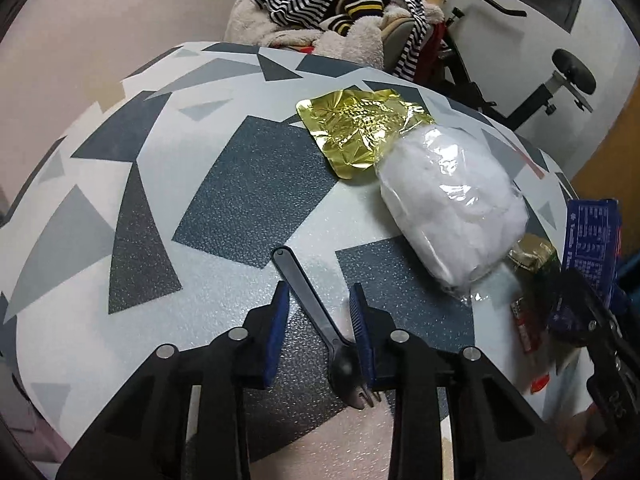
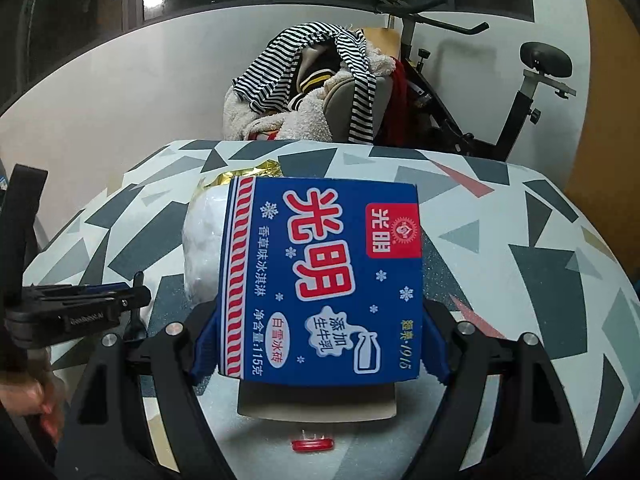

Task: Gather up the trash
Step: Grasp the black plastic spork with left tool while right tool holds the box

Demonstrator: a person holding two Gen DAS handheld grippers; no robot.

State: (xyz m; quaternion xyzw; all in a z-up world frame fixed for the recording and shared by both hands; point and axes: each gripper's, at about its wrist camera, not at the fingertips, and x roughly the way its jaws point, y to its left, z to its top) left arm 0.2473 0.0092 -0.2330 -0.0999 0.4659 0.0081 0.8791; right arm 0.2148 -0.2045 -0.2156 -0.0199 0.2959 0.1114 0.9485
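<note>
While the carton (image 2: 320,280) fills right jaws, table edge (image 2: 580,216) lies near.

both my grippers are loaded
left gripper (image 1: 320,300) pinches the spork (image 1: 310,300); right gripper (image 2: 320,344) clamps the carton (image 2: 320,280) between its pads.

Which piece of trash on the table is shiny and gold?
The crumpled gold foil wrapper, lying flat at the far end of the clear bag of white stuff. The black plastic spork is dull and dark, and the ice cream box is blue.
</note>
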